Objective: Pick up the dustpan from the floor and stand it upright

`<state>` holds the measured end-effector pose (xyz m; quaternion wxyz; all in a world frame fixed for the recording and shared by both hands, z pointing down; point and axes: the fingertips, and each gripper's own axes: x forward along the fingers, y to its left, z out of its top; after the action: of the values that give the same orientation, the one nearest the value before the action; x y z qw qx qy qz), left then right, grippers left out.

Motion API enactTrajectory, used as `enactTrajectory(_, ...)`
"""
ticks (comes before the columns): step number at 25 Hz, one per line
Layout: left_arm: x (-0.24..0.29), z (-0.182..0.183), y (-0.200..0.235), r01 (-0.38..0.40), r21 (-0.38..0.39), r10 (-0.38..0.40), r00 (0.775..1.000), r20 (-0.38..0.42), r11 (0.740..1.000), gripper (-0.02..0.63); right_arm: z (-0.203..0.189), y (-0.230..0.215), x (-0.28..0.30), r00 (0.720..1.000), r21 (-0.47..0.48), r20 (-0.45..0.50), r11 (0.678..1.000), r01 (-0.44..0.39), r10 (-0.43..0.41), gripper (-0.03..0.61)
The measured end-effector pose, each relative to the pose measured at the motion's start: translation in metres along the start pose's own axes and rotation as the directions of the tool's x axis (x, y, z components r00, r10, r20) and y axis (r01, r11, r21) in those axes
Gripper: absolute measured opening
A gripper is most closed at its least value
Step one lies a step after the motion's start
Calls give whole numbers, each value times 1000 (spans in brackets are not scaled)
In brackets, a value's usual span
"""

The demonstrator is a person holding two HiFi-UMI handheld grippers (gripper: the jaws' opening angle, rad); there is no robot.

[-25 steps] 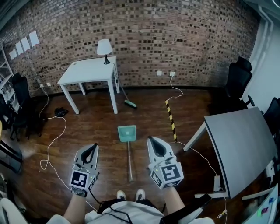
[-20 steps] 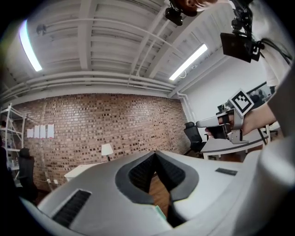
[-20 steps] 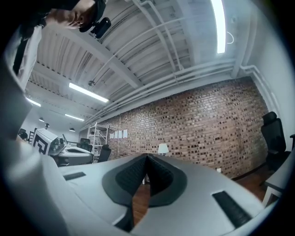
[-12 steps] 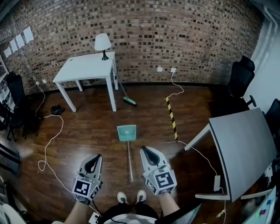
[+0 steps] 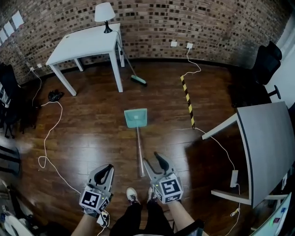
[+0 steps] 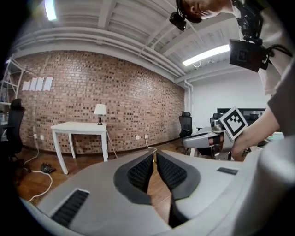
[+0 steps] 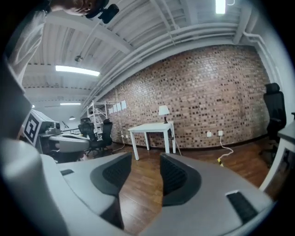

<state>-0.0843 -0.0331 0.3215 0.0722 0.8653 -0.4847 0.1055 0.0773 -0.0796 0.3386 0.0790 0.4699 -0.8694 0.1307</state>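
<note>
A teal dustpan [image 5: 136, 118] lies flat on the wooden floor in the head view, its long handle [image 5: 139, 152] running back toward my feet. My right gripper [image 5: 153, 160] hangs low just right of the handle's near end; its jaws have just been opening and stand open with only floor between them [image 7: 145, 159]. My left gripper [image 5: 107, 168] is held left of the handle, apart from it, and is shut with its tips touching and nothing in them [image 6: 154, 154]. Neither gripper view shows the dustpan.
A white table [image 5: 85, 44] with a lamp [image 5: 104, 14] stands at the brick wall, a broom [image 5: 137, 79] leaning beside it. A black-yellow strip [image 5: 187, 99] and cables [image 5: 48, 138] lie on the floor. A grey desk [image 5: 269, 147] stands at the right. My shoes [image 5: 132, 196] are between the grippers.
Both grippers have dropped toward the floor and sit lower in the head view. The right jaws went from shut to open. The dustpan has not moved.
</note>
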Motion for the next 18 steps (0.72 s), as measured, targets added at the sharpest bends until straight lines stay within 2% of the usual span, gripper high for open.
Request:
enactTrajectory(2, 7, -29, -2, 18, -42, -21, 998, -57, 999, 37, -43, -13, 11, 998, 64, -54, 997, 41, -37, 226)
enactTrajectory(4, 17, -59, -8, 48, -84, -56, 993, -102, 995, 38, -90, -24, 25, 993, 119, -100, 991, 67, -55, 229)
enactTrajectory(8, 28, -134, -10, 44, -135, -68, 982, -175, 990, 38, -185, -31, 39, 980, 169, -182, 980, 110, -78, 256)
enactTrajectory(14, 59, -240, 12, -16, -185, -29, 970, -240, 983, 38, -324, -17, 68, 958, 233, -283, 967, 103, -33, 268)
enactTrajectory(18, 80, -314, 22, -31, -205, -33, 954, -300, 978, 38, -426, -10, 89, 927, 257, -375, 963, 87, 16, 268)
